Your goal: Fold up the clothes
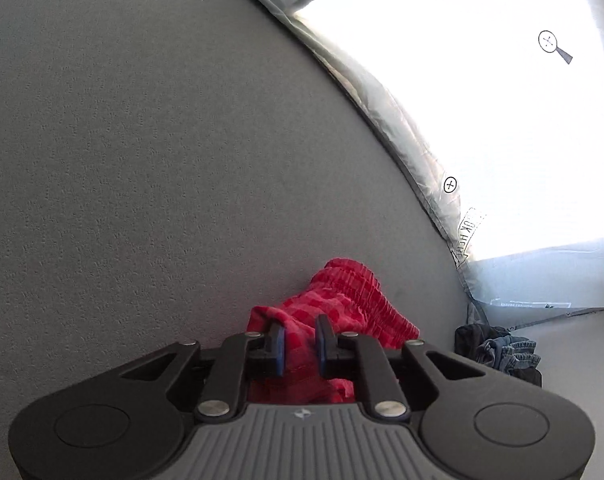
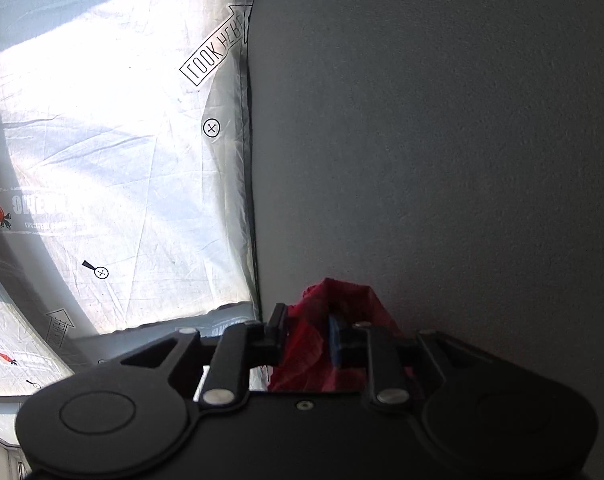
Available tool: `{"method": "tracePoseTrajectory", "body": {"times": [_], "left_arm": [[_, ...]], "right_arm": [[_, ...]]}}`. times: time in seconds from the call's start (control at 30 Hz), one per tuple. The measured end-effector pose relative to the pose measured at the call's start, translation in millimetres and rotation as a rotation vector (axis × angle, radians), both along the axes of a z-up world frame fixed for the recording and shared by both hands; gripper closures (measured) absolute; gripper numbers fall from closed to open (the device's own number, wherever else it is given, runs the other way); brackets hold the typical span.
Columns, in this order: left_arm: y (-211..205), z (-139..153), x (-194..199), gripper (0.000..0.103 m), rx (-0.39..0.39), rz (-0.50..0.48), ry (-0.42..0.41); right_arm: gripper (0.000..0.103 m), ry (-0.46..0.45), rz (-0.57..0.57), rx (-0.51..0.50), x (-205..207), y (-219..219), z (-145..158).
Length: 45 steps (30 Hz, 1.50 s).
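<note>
Because each tool pinches a different part of the same red checked garment [image 1: 342,300], the cloth hangs lifted between them in front of the grey wall [image 1: 142,140], probably so it can be spread flat for a first fold. The left gripper [image 1: 301,334] is clamped on a bunch near the gathered waistband, and the right gripper [image 2: 308,330] is likewise closed on red fabric. A dark pile of clothes [image 1: 498,350] waits nearby, beside the printed sheet [image 2: 122,160].

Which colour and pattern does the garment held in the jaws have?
The garment is red with a checked pattern and a gathered band; the left wrist view shows it best.
</note>
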<state>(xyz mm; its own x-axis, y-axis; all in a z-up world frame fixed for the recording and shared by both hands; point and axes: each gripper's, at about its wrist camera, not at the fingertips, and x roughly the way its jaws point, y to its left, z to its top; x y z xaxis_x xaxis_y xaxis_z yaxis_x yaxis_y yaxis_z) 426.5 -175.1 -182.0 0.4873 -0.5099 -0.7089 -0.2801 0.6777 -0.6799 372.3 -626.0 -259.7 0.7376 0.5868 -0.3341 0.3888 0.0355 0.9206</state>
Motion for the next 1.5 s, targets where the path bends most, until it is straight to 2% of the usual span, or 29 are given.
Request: {"method": "tracePoseTrajectory", "body": {"times": [0.07, 0.13, 0.23, 0.33, 0.43, 0.53, 0.63, 0.8, 0.9, 1.1, 1.23, 1.27, 1.33, 1.43, 1.5], "left_arm": [[1.5, 2.4, 3.8, 0.083, 0.013, -0.004, -0.018], [5.3, 8.6, 3.7, 0.077, 0.023, -0.002, -0.051], [12.4, 23.2, -0.9, 0.066, 0.073, 0.018, -0.124], [15.5, 40.0, -8.3, 0.066, 0.152, 0.008, -0.198], [7.6, 50.4, -19.1, 0.066, 0.241, -0.067, -0.250], [-5.8, 55.2, -29.9, 0.066, 0.305, -0.159, -0.282], [-23.9, 51.5, -39.8, 0.066, 0.373, -0.264, -0.309], [-65.4, 38.6, -40.7, 0.066, 0.528, -0.430, -0.379], [-79.2, 28.9, -30.0, 0.059, 0.554, -0.502, -0.405], [-88.8, 9.5, -7.0, 0.058, 0.559, -0.570, -0.384], [-86.2, 2.5, -0.8, 0.062, 0.541, -0.565, -0.369], [-85.4, 1.6, -0.2, 0.066, 0.540, -0.560, -0.368], [-83.6, 0.3, 0.5, 0.084, 0.540, -0.544, -0.361], [-78.1, -1.0, -0.2, 0.100, 0.531, -0.515, -0.367], [-73.9, 3.1, -2.8, 0.101, 0.526, -0.482, -0.384]], "right_arm": [[0.070, -0.029, -0.024, -0.024, -0.7, -4.3, 6.9], [0.070, -0.059, -0.032, -0.063, -3.7, -7.3, 16.5], [0.072, -0.092, 0.021, -0.251, -8.8, -4.3, 41.6], [0.077, -0.115, 0.110, -0.448, -12.2, 9.0, 63.4], [0.083, -0.134, 0.178, -0.558, -18.8, 25.5, 75.1], [0.083, -0.144, 0.234, -0.628, -24.5, 38.0, 79.3], [0.083, -0.151, 0.287, -0.687, -24.2, 47.9, 80.4], [0.082, -0.167, 0.406, -0.852, -12.4, 70.4, 84.2], [0.080, -0.176, 0.454, -0.936, -7.5, 78.1, 85.9], [0.074, -0.181, 0.475, -0.971, 1.5, 80.4, 81.2], [0.069, -0.161, 0.471, -0.976, 7.0, 81.3, 76.0], [0.069, -0.159, 0.470, -0.976, 8.0, 81.3, 75.1], [0.071, -0.167, 0.469, -0.968, 9.8, 81.9, 73.6], [0.095, -0.191, 0.468, -0.953, 10.5, 82.5, 74.0], [0.098, -0.205, 0.450, -0.964, 9.2, 81.2, 77.3]]}}
